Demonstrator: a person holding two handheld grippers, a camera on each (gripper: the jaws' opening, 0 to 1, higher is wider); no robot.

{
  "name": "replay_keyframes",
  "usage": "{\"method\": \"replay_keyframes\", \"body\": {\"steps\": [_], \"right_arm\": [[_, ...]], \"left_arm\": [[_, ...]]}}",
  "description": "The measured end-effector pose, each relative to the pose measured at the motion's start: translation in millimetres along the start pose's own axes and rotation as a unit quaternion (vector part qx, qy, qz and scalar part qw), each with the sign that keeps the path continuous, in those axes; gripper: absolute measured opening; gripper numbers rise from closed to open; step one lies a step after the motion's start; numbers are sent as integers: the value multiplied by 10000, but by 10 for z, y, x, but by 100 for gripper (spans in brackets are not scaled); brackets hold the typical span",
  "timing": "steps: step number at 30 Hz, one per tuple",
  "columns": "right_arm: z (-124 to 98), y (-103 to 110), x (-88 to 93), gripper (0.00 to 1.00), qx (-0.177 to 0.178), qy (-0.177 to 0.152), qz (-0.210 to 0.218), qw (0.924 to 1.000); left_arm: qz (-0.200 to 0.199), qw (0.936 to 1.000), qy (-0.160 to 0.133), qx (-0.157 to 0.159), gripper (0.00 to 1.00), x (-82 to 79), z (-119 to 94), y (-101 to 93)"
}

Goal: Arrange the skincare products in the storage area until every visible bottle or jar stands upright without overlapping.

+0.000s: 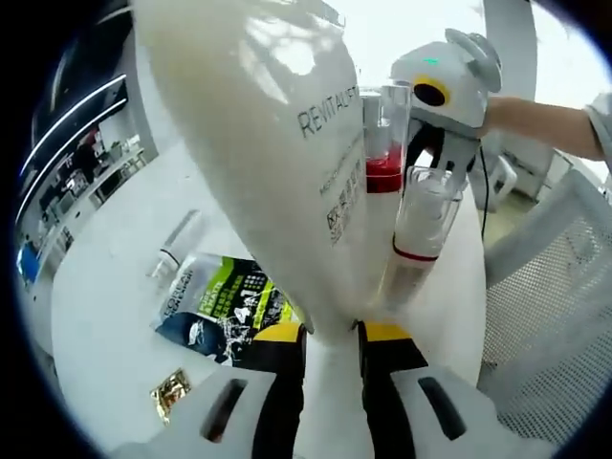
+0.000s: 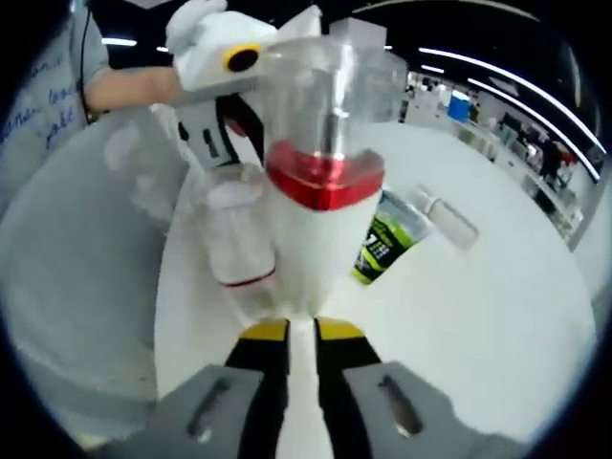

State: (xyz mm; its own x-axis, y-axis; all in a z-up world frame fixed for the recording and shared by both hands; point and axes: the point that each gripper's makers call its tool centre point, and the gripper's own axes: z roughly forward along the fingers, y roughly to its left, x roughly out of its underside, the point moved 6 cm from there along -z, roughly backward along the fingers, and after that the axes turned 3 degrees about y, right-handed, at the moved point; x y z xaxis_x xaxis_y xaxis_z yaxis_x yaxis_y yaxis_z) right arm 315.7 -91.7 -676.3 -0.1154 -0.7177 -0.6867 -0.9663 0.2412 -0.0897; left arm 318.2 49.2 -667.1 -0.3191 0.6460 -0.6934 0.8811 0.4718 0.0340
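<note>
A large shop or showroom hall is seen: long ceiling lights (image 2: 497,81) are hung over rows of display shelves (image 1: 81,186) in the dark background, and a round white table (image 2: 478,316) is placed in front.

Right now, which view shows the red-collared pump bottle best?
The right gripper view: the red-collared pump bottle stands centred, clear cap, red collar and white body visible above that gripper's jaws. In the left gripper view the bottle is mostly hidden behind the large white tube.
</note>
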Motion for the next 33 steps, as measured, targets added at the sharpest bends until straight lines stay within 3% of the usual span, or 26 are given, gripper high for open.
{"method": "replay_keyframes", "body": {"steps": [4, 11, 16, 21, 25, 33], "right_arm": [[-165, -91, -39, 11, 142, -17, -27, 9999], [-613, -266, -261, 15, 168, -304, -217, 9992], [-841, -318, -450, 21, 4, -822, -133, 9965], [-869, -330, -568, 26, -155, -1315, 21, 9912], [-834, -325, -664, 31, -409, -1816, 257, 9822], [-687, -247, -823, 36, -659, -2118, 330, 9745]], "left_arm": [[-11, 10000, 4, 4, 18, 8, -10, -2], [37, 10000, 6, 44, 18, 11, -11, 2], [46, 10000, 12, 46, 21, 24, -31, 10], [87, 9999, -80, 49, 23, -4, -94, 27], [74, 9996, -266, 106, 24, -55, -168, 30], [51, 9988, -465, 139, 24, -126, -218, 37]]}}
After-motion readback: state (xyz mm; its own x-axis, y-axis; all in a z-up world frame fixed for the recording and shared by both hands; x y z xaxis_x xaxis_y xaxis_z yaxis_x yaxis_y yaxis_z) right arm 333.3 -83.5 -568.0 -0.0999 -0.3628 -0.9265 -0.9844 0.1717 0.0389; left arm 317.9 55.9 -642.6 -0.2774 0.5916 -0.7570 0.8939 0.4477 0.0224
